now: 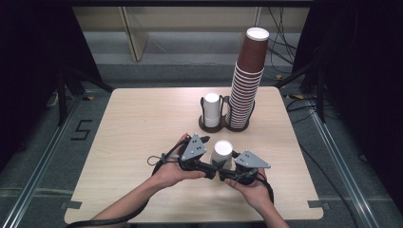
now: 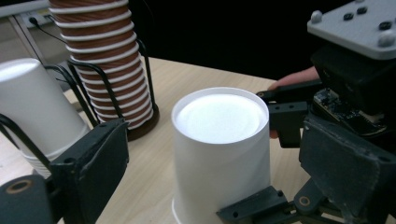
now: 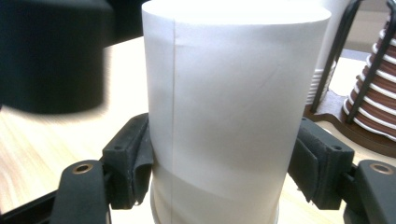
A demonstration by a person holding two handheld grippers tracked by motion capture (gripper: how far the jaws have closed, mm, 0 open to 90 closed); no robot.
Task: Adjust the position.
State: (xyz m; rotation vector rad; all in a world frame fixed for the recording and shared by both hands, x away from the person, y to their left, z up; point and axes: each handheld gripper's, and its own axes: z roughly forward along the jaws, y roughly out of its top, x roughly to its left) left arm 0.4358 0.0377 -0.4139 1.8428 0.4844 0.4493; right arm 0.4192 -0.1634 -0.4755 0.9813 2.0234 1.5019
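Note:
An upside-down white paper cup (image 1: 222,151) (image 2: 219,149) (image 3: 233,107) stands on the wooden table (image 1: 142,118), near its front edge. My right gripper (image 1: 227,169) (image 3: 224,168) comes in from the right and is shut on the cup's lower half, one pad pressed against each side. My left gripper (image 1: 210,167) (image 2: 219,163) comes in from the left and is open. In the left gripper view the cup stands between its jaws with a gap on either side. That view also shows the right gripper's thin black fingers (image 2: 285,116) clamped around the cup.
A dark wire holder (image 1: 223,126) stands behind the cup at the table's middle back. It holds a short stack of white cups (image 1: 212,110) and a tall stack of brown cups (image 1: 247,80). Bare table spreads to the left.

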